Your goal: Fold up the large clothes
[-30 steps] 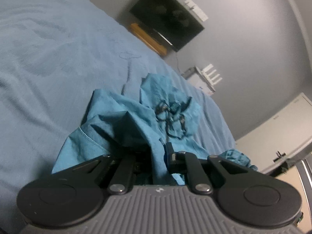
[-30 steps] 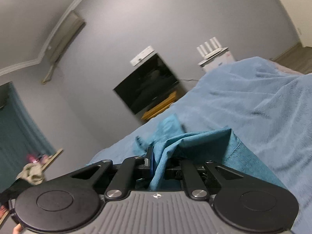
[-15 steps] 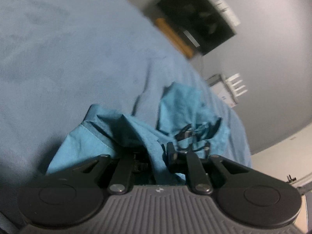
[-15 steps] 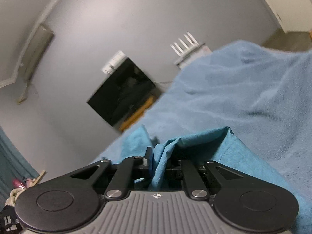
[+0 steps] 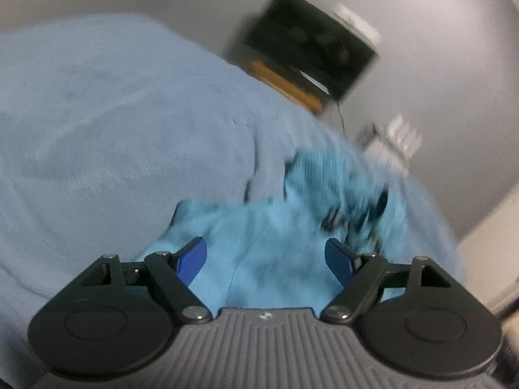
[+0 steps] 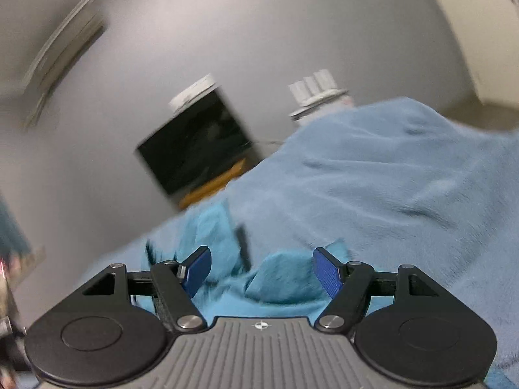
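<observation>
Where garment lies, blue blanket spreads; TV on grey wall.

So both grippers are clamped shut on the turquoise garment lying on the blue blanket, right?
Not quite: both wrist views show the left gripper and right gripper open, jaws just opened, pads clear of the turquoise garment lying between them on the blue blanket.

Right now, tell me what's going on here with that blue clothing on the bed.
A person with a handheld gripper in each hand is folding a teal garment on a bed covered by a light blue blanket. The left gripper and right gripper have both just been opening their jaws. The cloth lies loose between them, no longer pinched, so this section has been laid down on the bed.
</observation>
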Available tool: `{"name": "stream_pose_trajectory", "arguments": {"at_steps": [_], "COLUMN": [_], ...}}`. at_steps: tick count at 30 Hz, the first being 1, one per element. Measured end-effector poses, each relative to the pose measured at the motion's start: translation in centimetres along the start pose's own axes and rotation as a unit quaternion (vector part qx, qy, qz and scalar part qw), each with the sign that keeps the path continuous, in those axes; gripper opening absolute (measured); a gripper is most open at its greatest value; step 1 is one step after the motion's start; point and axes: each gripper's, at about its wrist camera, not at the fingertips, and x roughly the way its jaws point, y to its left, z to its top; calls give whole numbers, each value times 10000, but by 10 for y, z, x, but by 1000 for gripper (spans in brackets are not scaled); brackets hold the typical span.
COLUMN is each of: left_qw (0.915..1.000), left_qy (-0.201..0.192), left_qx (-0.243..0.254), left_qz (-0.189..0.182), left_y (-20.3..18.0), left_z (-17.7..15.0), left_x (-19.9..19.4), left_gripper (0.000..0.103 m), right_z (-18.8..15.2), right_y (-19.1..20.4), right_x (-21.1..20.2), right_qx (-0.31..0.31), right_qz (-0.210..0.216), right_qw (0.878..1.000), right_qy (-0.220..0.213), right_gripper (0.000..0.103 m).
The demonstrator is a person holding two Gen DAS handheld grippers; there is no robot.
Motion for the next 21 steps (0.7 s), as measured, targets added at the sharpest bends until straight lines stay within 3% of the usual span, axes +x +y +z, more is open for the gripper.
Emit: {"name": "stream_pose_trajectory", "arguments": {"at_steps": [4, 7, 10, 14, 18, 21], "left_qw": [9927, 9840, 9818, 9903, 9966, 9975], "left_qy": [412, 521, 499, 272, 96, -10], "left_qx": [928, 1259, 1261, 905, 502, 529], "left_qz": [646, 1151, 1328, 1014, 650, 468], "left_y": [-14, -7, 6, 18, 22, 20], "left_z": [-33, -51, -60, -67, -84, -104], "left_x": [18, 24, 15, -23, -69, -100], "left_gripper": [79, 79, 79, 79, 80, 80], "right_z": [-22, -36, -46, -42, -48, -57], "right_y": [26, 16, -7, -20, -13, -11], "right_x": [19, 38, 45, 19, -22, -65], "right_qx": [-719, -663, -473, 66, -14, 29], "right_qz": [-89, -461, -976, -958, -803, -683], "right_qw": [9961, 9924, 9871, 9908, 9936, 9946], "right_qy": [509, 932, 1174, 949, 796, 787], "right_gripper": [71, 65, 58, 61, 67, 71]}}
